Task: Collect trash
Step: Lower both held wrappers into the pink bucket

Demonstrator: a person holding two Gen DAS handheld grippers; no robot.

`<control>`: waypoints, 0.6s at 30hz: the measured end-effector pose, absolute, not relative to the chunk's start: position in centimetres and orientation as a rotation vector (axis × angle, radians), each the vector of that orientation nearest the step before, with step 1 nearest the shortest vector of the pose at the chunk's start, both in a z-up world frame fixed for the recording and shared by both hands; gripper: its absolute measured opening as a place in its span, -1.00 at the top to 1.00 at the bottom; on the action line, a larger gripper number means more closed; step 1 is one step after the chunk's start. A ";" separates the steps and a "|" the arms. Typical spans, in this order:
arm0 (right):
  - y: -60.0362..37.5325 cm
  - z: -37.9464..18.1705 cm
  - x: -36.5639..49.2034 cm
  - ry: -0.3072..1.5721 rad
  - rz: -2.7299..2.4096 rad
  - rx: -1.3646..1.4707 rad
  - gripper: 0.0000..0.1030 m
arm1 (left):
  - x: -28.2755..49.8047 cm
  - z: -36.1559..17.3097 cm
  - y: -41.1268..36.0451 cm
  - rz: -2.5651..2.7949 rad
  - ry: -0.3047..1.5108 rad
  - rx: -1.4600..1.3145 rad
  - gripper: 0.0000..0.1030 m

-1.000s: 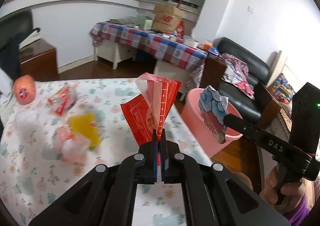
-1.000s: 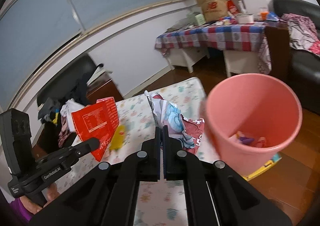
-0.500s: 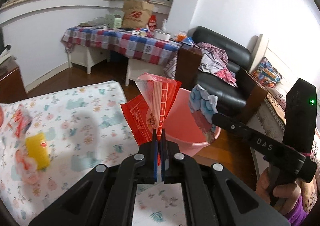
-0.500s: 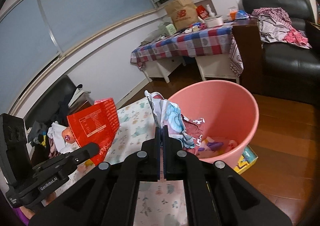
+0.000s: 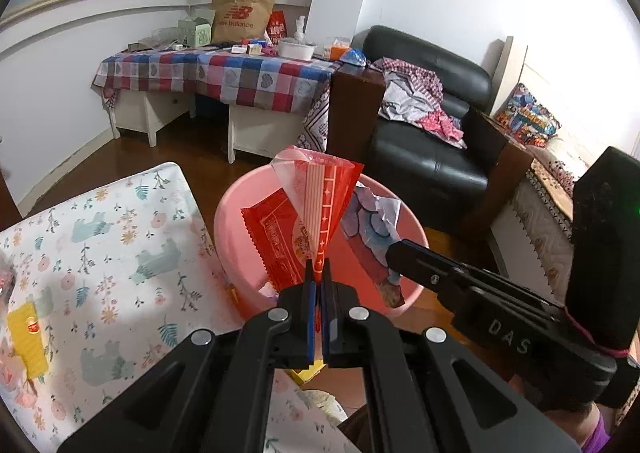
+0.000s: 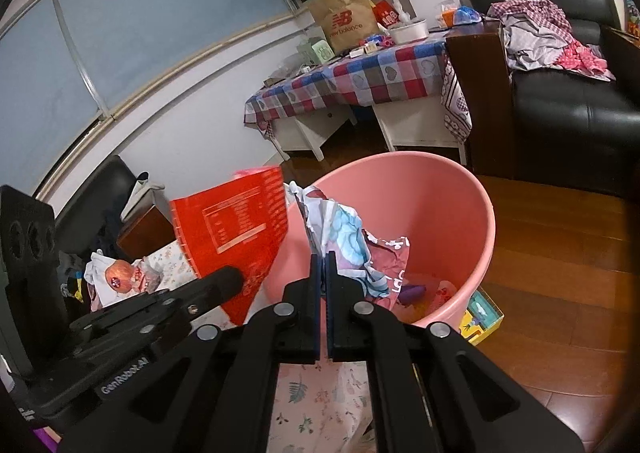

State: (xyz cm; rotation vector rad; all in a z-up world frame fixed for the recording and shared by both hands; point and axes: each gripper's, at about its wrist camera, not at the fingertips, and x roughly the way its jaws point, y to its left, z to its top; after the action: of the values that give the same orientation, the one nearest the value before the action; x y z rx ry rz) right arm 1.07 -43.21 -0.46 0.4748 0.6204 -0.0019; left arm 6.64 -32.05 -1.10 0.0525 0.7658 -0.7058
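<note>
My left gripper (image 5: 318,273) is shut on a red snack wrapper (image 5: 316,209) and holds it over the pink bin (image 5: 228,209). My right gripper (image 6: 323,259) is shut on a crumpled blue and pink wrapper (image 6: 344,245) and holds it over the same pink bin (image 6: 440,205), which has several bits of trash at its bottom. The red wrapper (image 6: 236,229) and the left gripper (image 6: 236,279) show at the left of the right wrist view. The right gripper (image 5: 390,251) with its wrapper (image 5: 370,221) shows at the right of the left wrist view.
A table with a floral cloth (image 5: 100,237) lies left of the bin, with a yellow wrapper (image 5: 26,327) on it. An orange-pink ball (image 6: 118,275) lies further back. A checked table (image 5: 224,73), a black sofa (image 5: 432,157) and wooden floor (image 6: 560,253) surround the bin.
Both grippers have swung from over the floral table to over the pink bin, each still holding its wrapper. The bin is now closer and centred in both views.
</note>
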 end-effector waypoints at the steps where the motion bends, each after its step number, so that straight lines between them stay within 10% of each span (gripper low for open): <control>1: -43.3 -0.6 1.2 0.624 -0.003 0.474 0.96 | 6.9 -1.4 -32.5 -0.702 0.769 0.059 0.97; 18: -44.4 -2.6 2.1 0.666 -0.023 0.479 0.96 | 8.8 -3.5 -34.9 -0.684 0.815 0.084 0.97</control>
State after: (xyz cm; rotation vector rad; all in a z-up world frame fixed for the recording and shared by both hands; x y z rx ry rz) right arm 2.08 -44.40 -2.56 0.4786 0.6664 -0.0230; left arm 8.83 -34.92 -3.54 0.0836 0.8147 -0.6844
